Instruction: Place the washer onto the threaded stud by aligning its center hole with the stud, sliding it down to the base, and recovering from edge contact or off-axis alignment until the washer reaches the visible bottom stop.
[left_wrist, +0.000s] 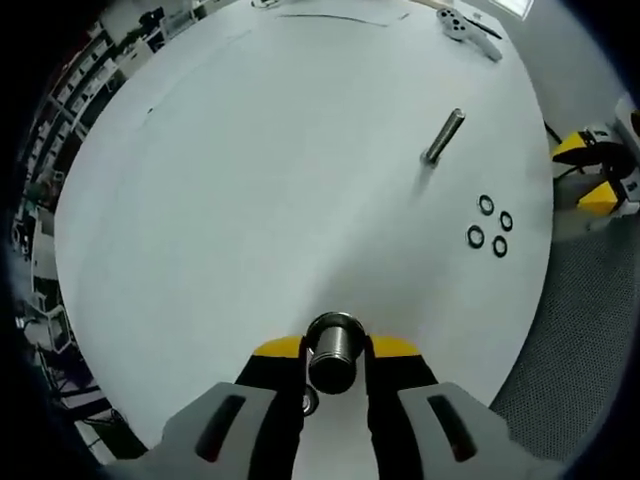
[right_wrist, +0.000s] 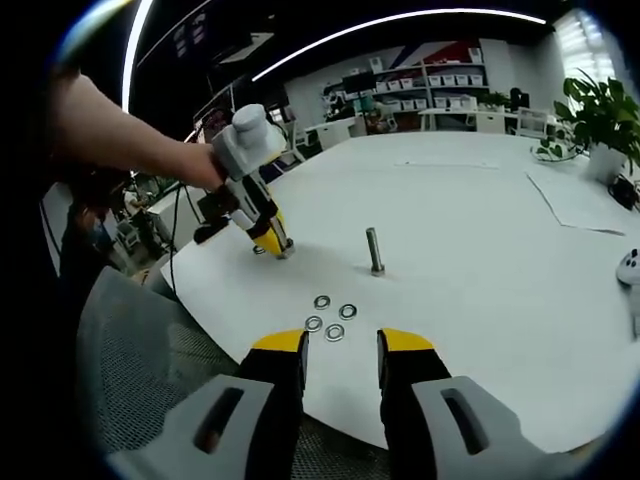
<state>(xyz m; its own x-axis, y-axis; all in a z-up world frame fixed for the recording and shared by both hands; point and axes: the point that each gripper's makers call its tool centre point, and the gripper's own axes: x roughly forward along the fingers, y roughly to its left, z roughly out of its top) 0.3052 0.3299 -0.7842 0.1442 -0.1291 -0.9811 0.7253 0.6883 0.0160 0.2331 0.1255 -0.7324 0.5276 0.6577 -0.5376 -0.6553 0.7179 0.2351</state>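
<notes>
A: Left gripper (left_wrist: 335, 385): jaws closed around a short threaded cylinder (left_wrist: 333, 350), apparently a second stud or sleeve, held low over the white tabletop (left_wrist: 250, 200). Something small and dark just under the left jaw, too small to identify. Same gripper (right_wrist: 272, 243) noted in the right gripper view, tip down at the tabletop edge.

B: Right gripper (right_wrist: 340, 350): jaws parted, nothing between them, hovering short of the four washers (right_wrist: 333, 318).

A: Washers confirmed as a loose cluster (left_wrist: 491, 226), lying flat, close together but apart from the stud.

B: Threaded stud (right_wrist: 375, 250) standing upright, bare, no washer on it. Seen leaning in the left gripper view (left_wrist: 443, 136); likely lens distortion only.

A: Task judged not yet begun. Risks?

B: Washers thin and flat on a smooth surface: likely to skid or slip out during pickup. Cluster tight enough for a neighbour to be nudged or two lifted together.

A: At the stud?

B: Tilted washer likely to catch on the top edge or bind on the threads. Side pressure could topple the stud if freestanding; base fixing cannot be determined.
</notes>
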